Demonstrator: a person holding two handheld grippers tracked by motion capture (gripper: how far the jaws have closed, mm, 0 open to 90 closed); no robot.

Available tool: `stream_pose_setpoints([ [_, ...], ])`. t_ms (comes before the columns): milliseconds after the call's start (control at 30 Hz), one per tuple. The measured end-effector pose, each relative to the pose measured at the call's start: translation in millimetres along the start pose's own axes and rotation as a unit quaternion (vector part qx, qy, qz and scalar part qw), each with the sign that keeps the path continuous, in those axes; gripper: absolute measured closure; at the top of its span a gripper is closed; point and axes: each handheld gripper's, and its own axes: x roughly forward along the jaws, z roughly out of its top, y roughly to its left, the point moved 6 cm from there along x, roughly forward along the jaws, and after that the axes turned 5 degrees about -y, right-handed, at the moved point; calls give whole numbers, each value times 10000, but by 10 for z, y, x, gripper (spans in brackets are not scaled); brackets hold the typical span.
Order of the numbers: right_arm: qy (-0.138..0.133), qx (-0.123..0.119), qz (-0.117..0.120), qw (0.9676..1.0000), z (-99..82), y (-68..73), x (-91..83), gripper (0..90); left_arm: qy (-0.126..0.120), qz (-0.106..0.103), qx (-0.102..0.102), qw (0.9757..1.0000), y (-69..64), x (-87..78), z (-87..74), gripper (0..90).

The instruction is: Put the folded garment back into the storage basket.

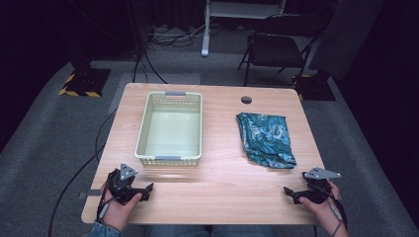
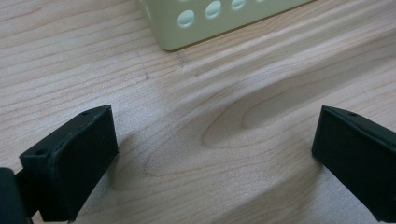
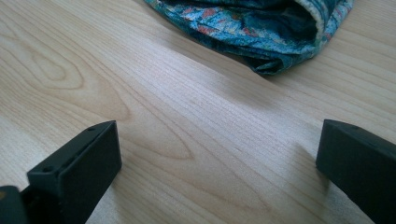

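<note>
Teal patterned cloth (image 1: 265, 139) lies crumpled on the right half of the wooden counter (image 1: 222, 182), just far and a little left of the right tool (image 1: 299, 193), whose jaws stand wide apart with nothing between them. Its long axis runs near to far, and its near corner points toward that tool, so the right hand is plainly the nearer one. Well apart on the left sits a pale basket (image 1: 143, 129), beyond the left tool (image 1: 143, 191), its jaws also apart and bare. Only bare wood lies between the right tool and the cloth.
</note>
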Motion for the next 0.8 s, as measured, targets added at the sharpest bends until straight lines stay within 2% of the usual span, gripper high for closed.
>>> stream_pose_setpoints([
  [600,9,34,-29,10000,5,-6,2,3,-1,8,-9,10000,-2,0,0,3],
  [800,-74,39,-84,9999,52,-38,-20,50,0,9,-8,10000,-2,0,0,4],
])
